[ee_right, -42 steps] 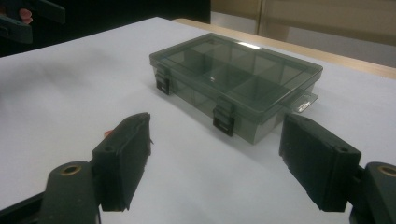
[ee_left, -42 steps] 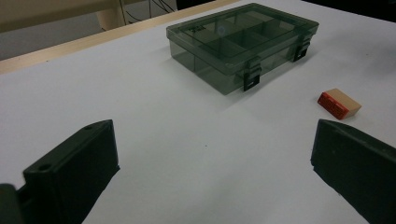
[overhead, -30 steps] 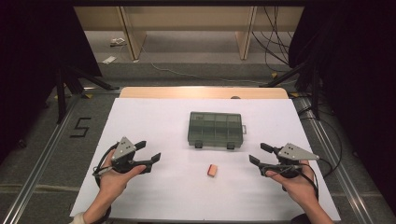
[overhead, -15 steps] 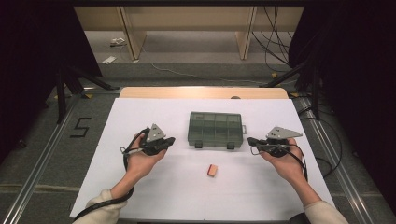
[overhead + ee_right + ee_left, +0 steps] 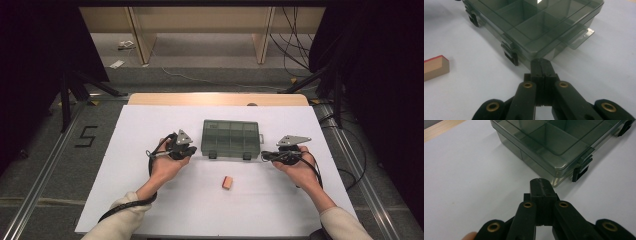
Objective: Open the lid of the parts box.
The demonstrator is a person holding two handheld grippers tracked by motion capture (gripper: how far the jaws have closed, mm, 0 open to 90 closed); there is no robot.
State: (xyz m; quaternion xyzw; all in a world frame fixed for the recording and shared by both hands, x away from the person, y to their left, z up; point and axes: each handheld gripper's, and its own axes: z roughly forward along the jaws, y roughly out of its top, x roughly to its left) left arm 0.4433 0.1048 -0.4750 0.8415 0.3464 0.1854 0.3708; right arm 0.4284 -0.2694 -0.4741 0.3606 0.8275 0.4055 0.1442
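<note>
- High view: the box (image 5: 230, 139) sits mid-tabletop (image 5: 150, 120), lid closed.
- The left hand-held gripper (image 5: 191, 150), clenched and empty, is just beside its left front corner.
- The right hand-held gripper (image 5: 265, 155), clenched and empty, is just beside its right front corner.

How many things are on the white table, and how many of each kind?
Clear grey compartment box: 1
Small wooden block: 1
Hand-held grippers: 2, the left gripper and the right gripper
Total: 4
</note>
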